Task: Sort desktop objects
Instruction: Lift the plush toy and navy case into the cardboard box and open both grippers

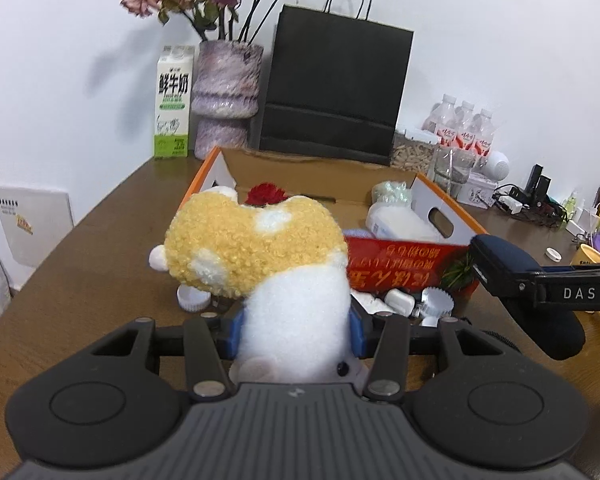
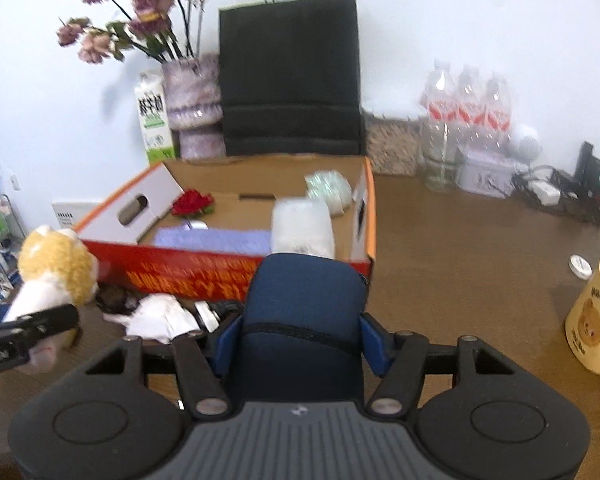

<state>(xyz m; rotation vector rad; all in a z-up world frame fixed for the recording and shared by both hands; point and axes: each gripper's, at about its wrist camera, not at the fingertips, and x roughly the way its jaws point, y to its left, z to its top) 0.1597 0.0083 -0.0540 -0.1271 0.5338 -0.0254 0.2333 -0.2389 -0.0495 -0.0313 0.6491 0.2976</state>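
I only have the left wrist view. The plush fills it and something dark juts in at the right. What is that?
Observer: The right gripper, clamped on a navy zip pouch.
Operator: Anything on the table to its right?
Observer: A yellow mug with a bear print stands there.
Operator: What lies in the box behind my plush toy?
Observer: A lilac cloth lies flat against the front wall of the cardboard box.

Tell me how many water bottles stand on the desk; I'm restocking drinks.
3, side by side by the wall right of the black bag: left bottle, middle bottle, right bottle. More may hide behind.
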